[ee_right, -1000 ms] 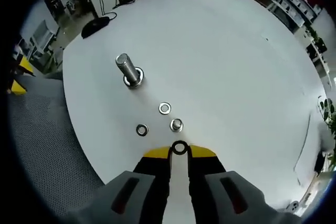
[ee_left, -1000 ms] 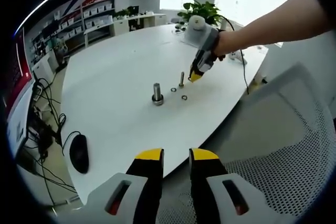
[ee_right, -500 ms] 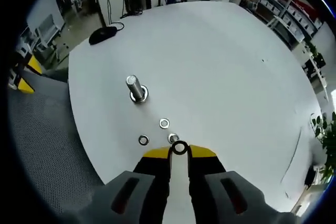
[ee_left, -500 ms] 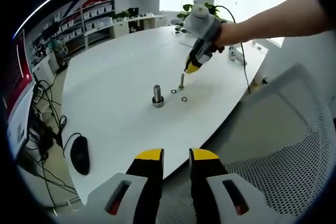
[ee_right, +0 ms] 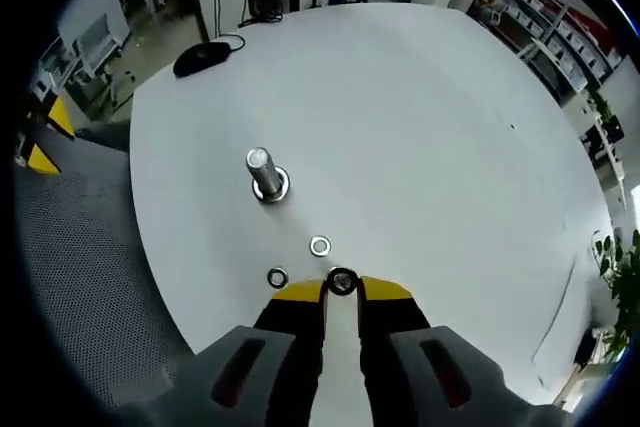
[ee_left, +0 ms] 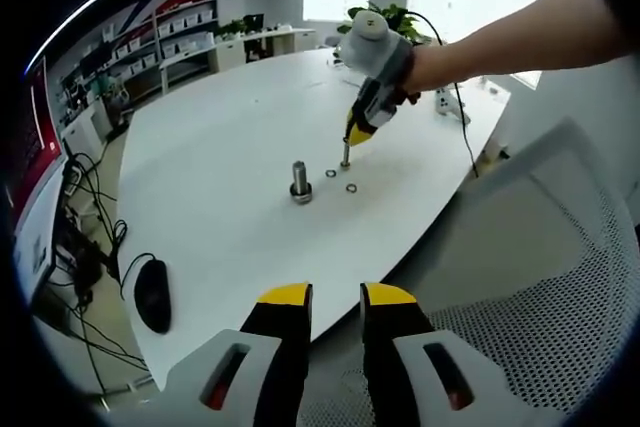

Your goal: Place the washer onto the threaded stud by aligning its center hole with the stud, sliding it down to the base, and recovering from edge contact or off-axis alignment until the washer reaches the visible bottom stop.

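Between right hand-held gripper (ee_right: 342,289) tips: small silver washer (ee_right: 342,281).

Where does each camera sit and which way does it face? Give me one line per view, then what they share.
Left gripper view: rides the left claw, held back off the white table over a mesh chair, facing across to the right claw and the person's forearm.
Right gripper view: rides the right claw, looking down over the table, its tips pinching a washer.
Shared: the large bolt, two loose washers and a computer mouse.
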The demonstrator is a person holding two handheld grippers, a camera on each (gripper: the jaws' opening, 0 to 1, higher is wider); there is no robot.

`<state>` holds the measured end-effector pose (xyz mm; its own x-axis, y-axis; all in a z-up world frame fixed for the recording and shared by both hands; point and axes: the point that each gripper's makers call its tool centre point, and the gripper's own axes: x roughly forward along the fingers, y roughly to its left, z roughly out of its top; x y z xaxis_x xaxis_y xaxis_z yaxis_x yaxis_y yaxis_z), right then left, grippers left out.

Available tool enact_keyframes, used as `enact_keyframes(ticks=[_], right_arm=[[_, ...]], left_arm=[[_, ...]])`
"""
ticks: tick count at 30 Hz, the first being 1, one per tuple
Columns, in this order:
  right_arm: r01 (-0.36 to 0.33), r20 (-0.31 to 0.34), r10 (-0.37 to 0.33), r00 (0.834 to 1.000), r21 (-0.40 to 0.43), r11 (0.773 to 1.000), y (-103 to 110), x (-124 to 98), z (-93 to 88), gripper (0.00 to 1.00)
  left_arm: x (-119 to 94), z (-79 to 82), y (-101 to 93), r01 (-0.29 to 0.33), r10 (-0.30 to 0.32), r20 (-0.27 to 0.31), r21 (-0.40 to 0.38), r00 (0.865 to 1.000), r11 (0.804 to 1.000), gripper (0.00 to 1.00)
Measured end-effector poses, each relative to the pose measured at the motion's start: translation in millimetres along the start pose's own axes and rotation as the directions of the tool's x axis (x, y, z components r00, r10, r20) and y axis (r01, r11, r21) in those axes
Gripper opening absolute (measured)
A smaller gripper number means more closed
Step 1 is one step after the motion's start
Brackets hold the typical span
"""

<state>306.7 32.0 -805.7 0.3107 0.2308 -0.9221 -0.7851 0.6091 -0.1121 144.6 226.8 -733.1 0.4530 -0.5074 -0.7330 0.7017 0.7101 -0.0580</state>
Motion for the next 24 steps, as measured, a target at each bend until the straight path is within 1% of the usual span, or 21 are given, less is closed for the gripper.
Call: enact_keyframes(ticks=[11,20,24], right_arm=[[-0.001,-0.016,0.001,1.0,-0.001,1.0,0.4,2.3,-2.7,0.14],[-0.02,-0.036,0.021,0.999,0.015,1.0,0.0,18.4,-5.3,0.14],[-0.03,-0.051,0.032,0.998,0.031,0.999,1.5,25.5,-9.9,0.14]], left_arm=[[0.1,-0.2,0.1,0.001,-0.001,0.0,-0.002,1.0,1.0,0.17],[0.6,-1.9,0.0,0.0,0.0,-0.009,-0.004,1.0,1.0,0.17],[0.7,-2.5,0.8,-0.003,0.003,-0.012,-0.005,1.0,1.0,0.17]])
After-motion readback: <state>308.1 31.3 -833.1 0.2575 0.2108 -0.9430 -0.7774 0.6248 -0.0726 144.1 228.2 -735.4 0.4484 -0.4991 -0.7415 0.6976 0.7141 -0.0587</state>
